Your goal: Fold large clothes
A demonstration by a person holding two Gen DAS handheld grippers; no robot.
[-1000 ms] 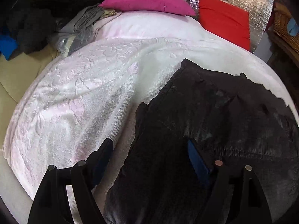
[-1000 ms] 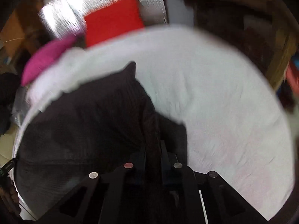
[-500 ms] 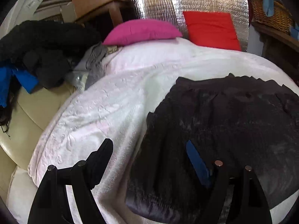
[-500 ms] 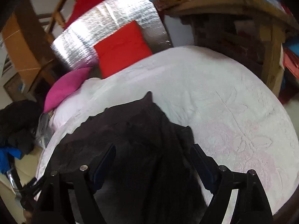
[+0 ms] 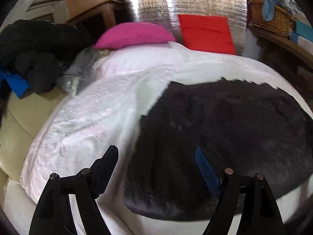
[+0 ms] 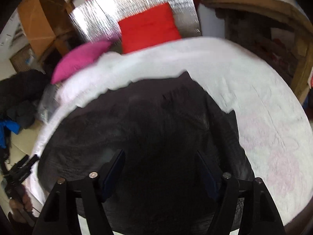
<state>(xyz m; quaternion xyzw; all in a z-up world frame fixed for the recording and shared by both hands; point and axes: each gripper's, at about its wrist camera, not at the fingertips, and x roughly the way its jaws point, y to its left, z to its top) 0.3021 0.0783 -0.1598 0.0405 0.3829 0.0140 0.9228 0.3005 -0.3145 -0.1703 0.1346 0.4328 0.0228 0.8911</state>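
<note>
Dark garment (image 5: 225, 121) lies flat on the white blanket (image 5: 93, 113), both grippers spread wide and empty

Left gripper (image 5: 156, 156) hangs over its left edge, right gripper (image 6: 160, 160) over its middle; pink pillow (image 5: 135, 34), red cushion (image 5: 205, 33) and clothes pile (image 5: 39, 52) sit beyond, well apart

Bed (image 5: 121, 105) covered with a white embossed blanket (image 5: 82, 129). A dark garment (image 5: 225, 125) lies spread flat on the blanket. At the head end: a pink pillow (image 5: 135, 34) and a red cushion (image 5: 207, 34), side by side.
</note>
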